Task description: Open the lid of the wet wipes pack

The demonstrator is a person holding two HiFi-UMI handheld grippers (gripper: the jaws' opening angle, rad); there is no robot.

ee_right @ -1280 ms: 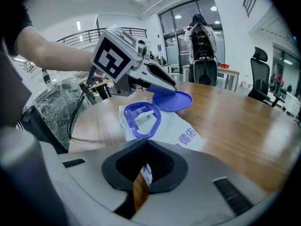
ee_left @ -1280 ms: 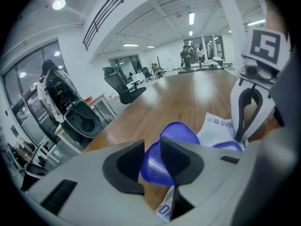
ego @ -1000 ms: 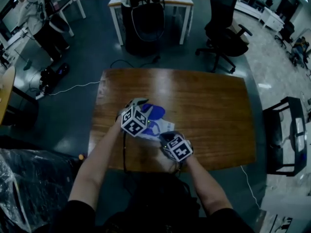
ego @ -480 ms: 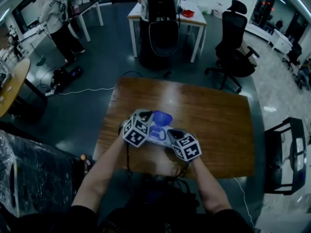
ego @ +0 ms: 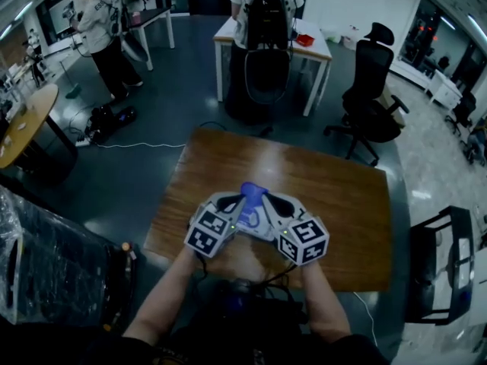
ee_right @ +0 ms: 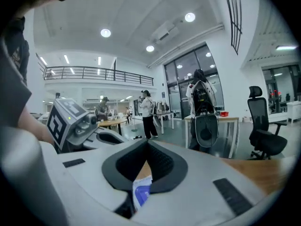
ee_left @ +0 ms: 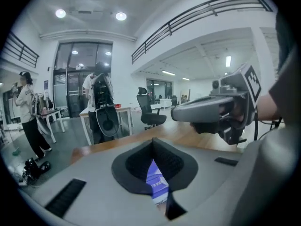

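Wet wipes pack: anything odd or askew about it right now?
Yes. The wet wipes pack isn't lying flat: the left gripper and right gripper each have fingers shut on part of it, apparently holding it up over the wooden table. Its blue lid sticks up between them. No spill or damage shows.

A brown wooden table (ego: 342, 204) stands on a dark, shiny floor (ego: 152, 166). Behind it are a white table (ego: 319, 50) and a black office chair (ego: 370, 74). Round lights (ee_left: 121, 16) glow overhead. Tall glass doors (ee_left: 80, 74) are at the back. Low at the left lies what may be a clear plastic sheet (ego: 53, 272).
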